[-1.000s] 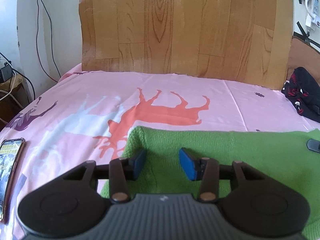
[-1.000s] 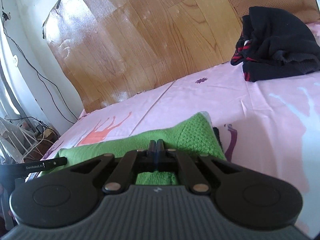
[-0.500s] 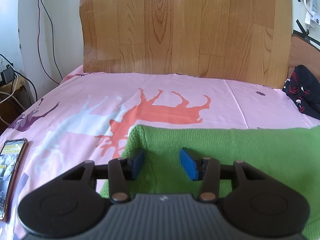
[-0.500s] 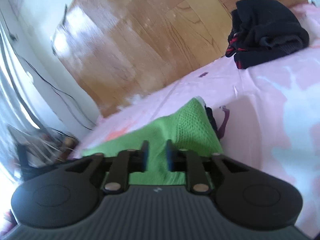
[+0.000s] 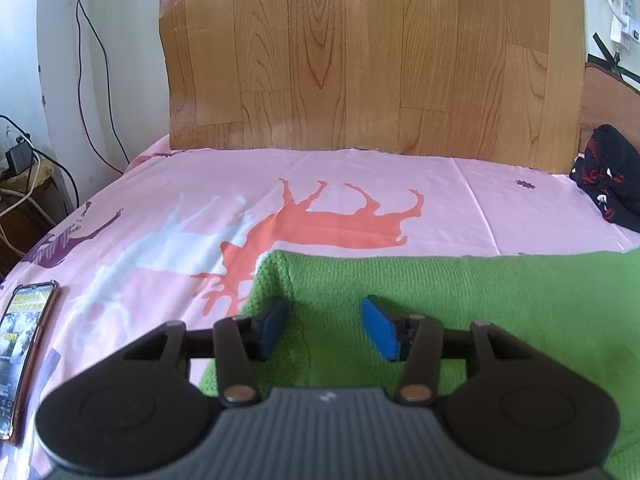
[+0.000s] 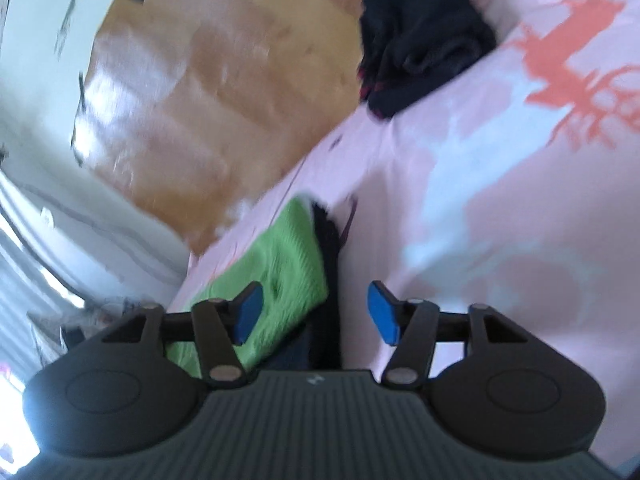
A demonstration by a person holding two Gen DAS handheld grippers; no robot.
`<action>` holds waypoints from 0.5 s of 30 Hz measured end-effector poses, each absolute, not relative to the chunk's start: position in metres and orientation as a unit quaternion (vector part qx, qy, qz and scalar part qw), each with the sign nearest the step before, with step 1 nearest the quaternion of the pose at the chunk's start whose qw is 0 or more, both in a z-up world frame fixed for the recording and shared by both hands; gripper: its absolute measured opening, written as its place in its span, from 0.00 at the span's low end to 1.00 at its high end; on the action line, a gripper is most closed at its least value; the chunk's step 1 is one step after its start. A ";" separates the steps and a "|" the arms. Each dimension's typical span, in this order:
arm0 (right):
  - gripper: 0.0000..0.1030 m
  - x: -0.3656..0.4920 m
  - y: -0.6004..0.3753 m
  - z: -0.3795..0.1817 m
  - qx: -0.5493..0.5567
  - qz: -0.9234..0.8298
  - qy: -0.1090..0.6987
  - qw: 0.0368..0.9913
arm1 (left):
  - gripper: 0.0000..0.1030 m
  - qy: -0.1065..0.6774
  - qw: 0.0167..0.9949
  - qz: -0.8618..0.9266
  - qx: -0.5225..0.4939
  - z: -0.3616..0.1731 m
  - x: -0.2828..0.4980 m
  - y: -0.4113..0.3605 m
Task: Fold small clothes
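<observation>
1. Sweater (image 5: 460, 300), green knit, is lying flat on the bed (image 5: 360, 176), near its front edge, with a folded edge running straight across its far side.
2. Judging by that neat edge and the doubled thickness at the left corner, at least one fold is looking done; how many layers are lying underneath cannot be told.
3. Left tool (image 5: 324, 328) is hovering over the sweater's left part, its jaws spread and opening, with knit showing under the gap but no pad pressing on it.
4. Right tool (image 6: 316, 312) is sitting at the sweater's right end (image 6: 280, 264), its jaws spread and opening wide; nothing is being pinched, and the view is blurred and tilted.
5. Something dark is showing under the green cloth in the right view; what it is cannot be told.
6. Both tools are letting the cloth lie free, so this fold is probably finishing.
7. Left to do, as a guess: folding the long shape across once more, then setting it aside.
8. Dark clothes (image 5: 612, 176) are lying bunched at the far right of the bed, probably waiting their turn.
</observation>
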State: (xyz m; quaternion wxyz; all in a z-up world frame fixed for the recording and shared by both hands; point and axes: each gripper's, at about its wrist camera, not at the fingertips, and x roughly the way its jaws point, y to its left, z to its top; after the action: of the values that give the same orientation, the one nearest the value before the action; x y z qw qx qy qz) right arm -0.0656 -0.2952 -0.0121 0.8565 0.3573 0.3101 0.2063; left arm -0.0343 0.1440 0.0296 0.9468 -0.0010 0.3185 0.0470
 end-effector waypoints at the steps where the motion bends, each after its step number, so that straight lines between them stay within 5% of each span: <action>1: 0.65 -0.063 -0.289 -0.014 0.348 0.213 0.317 0.856 | 0.45 0.316 0.947 0.049 0.002 0.029 -0.035 0.143; 12: 0.75 -0.073 -0.262 -0.012 0.279 0.229 0.285 0.888 | 0.56 0.268 0.958 0.091 0.049 0.015 -0.048 0.127; 15: 0.77 -0.075 -0.260 -0.014 0.273 0.228 0.276 0.893 | 0.67 0.265 0.957 0.106 0.055 0.014 -0.049 0.126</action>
State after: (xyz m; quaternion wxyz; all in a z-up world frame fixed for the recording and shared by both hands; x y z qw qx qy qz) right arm -0.0750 -0.2599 -0.0142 0.8928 0.2729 0.2764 0.2282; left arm -0.0491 0.1255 0.0143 0.9569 0.0551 0.2645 0.1062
